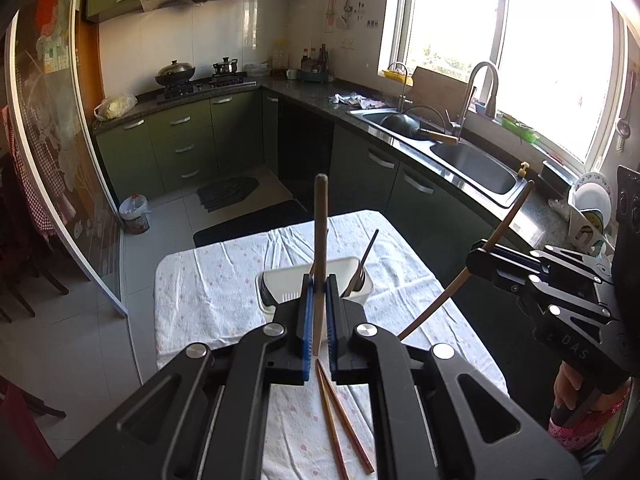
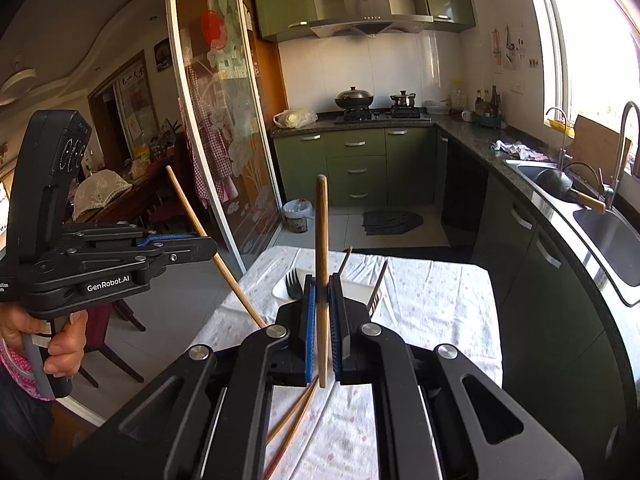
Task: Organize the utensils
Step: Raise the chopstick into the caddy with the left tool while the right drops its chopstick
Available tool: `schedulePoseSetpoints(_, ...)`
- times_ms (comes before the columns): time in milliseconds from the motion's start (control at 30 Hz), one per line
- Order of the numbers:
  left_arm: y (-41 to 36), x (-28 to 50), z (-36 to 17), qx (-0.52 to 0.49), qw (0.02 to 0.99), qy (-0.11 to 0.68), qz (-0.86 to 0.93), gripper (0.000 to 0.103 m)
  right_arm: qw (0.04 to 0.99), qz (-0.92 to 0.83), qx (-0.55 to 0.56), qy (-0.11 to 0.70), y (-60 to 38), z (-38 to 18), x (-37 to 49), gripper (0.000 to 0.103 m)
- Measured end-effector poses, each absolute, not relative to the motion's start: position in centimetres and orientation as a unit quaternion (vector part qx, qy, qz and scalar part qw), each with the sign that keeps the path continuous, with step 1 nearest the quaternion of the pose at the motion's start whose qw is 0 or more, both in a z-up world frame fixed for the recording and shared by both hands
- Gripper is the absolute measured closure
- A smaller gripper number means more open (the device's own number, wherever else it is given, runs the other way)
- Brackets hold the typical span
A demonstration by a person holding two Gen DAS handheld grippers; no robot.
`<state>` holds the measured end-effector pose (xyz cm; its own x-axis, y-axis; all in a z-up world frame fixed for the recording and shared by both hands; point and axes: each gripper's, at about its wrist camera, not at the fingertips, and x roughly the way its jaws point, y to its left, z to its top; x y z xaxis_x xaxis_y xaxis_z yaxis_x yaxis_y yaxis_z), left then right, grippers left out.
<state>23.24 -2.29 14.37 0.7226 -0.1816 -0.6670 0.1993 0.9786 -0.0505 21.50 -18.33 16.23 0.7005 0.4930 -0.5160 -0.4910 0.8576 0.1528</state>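
Observation:
My left gripper (image 1: 319, 312) is shut on a wooden chopstick (image 1: 321, 240) that stands upright between its blue pads. My right gripper (image 2: 321, 308) is shut on another wooden chopstick (image 2: 322, 248), also upright. Each gripper shows in the other's view, the right one (image 1: 476, 260) and the left one (image 2: 208, 246), each holding its chopstick (image 1: 460, 280) (image 2: 216, 256) slanted. A white utensil holder (image 1: 316, 280) (image 2: 356, 286) stands on the table, with a black fork (image 2: 294, 286) and dark utensils (image 1: 366, 256) in it. Two brown chopsticks (image 1: 340, 420) (image 2: 296, 412) lie on the cloth below the grippers.
The table has a white flowered cloth (image 1: 208, 292) (image 2: 432, 308). The kitchen counter with a sink (image 1: 472, 160) runs along the right. A glass sliding door (image 2: 216, 140) stands at the left. A bin (image 1: 134, 214) and mats (image 1: 228, 194) are on the floor.

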Motion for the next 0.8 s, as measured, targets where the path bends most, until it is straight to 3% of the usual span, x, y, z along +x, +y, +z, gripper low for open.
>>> schedulePoseSetpoints(300,-2.5,27.4,16.0,0.01,0.942,0.328,-0.075,0.097,0.949,0.236,0.004,0.211,-17.0,20.4,26.0,0.096)
schedulePoseSetpoints(733,-2.5,32.1,7.2,0.032,0.907,0.417,-0.053,0.096,0.925,0.22,-0.012,0.309,-13.9,10.5,33.7,0.096)
schedulePoseSetpoints(800,-2.4,32.0,6.6,0.035,0.905,0.421,-0.053,0.086,0.922,0.222,-0.01,0.317,-13.9,9.5,33.9,0.094)
